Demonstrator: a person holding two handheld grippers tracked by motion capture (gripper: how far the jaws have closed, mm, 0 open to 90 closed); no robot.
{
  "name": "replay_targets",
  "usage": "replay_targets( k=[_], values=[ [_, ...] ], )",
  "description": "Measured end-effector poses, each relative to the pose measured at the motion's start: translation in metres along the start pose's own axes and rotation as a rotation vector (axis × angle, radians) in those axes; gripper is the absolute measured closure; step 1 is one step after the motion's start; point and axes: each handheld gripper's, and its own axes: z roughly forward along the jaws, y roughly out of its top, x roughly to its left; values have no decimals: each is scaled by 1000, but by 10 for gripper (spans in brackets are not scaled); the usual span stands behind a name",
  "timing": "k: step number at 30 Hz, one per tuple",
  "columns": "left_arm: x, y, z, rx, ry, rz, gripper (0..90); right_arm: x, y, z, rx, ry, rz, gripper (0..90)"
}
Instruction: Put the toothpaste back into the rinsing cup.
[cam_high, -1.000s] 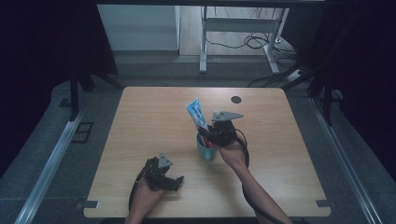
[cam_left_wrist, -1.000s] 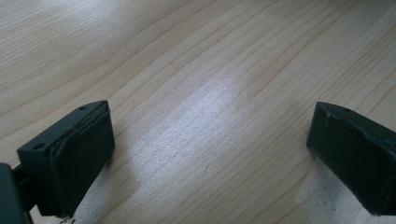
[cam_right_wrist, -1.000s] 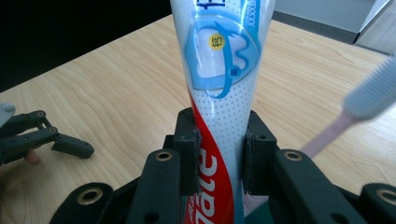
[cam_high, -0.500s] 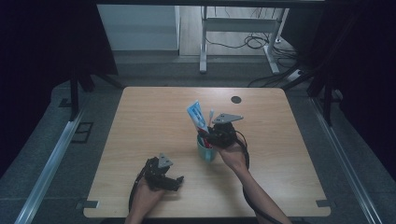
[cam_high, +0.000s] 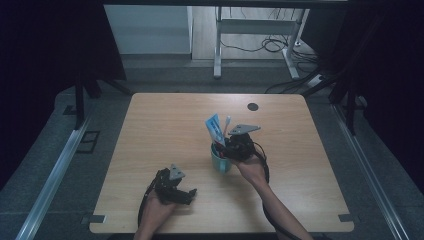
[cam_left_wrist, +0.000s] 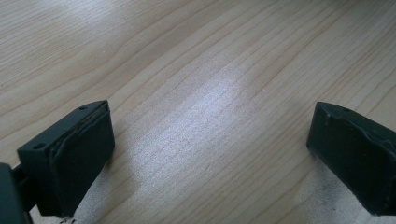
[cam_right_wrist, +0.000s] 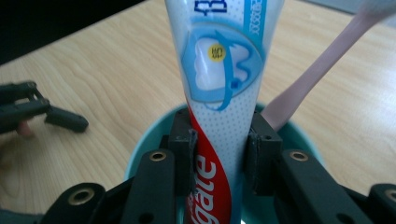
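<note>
Right gripper (cam_right_wrist: 219, 158), jaws easing apart yet flanking the white-and-blue toothpaste tube (cam_right_wrist: 219, 84), now upright in the teal cup (cam_right_wrist: 140, 154): placement nearly complete. Left gripper (cam_left_wrist: 210, 154) spread, empty.

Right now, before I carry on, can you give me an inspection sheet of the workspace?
Surface: light wooden table, with a dark round spot near the far edge.
Job's things: toothpaste tube standing in the teal cup; a pinkish toothbrush leans in the cup beside it.
Clutter: nothing seen.
Grippers: right hand-held gripper has its jaws inside the cup, pads against the tube; left hand-held gripper is open over bare wood.
Cables: one trails from each gripper along the forearm; more lie on the floor beyond the table.
Surroundings: dark drapes at both sides, white desk legs behind.
</note>
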Motion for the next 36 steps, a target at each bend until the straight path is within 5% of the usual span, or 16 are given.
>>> replay_targets(
  k=[14, 36],
  values=[
    [0, 0, 0, 1, 0, 0, 10, -3, 0, -3, -8, 16, 26, 629],
    [0, 0, 0, 0, 0, 2, 10, 0, 9, -10, 57, 23, -5, 269]
  ],
)
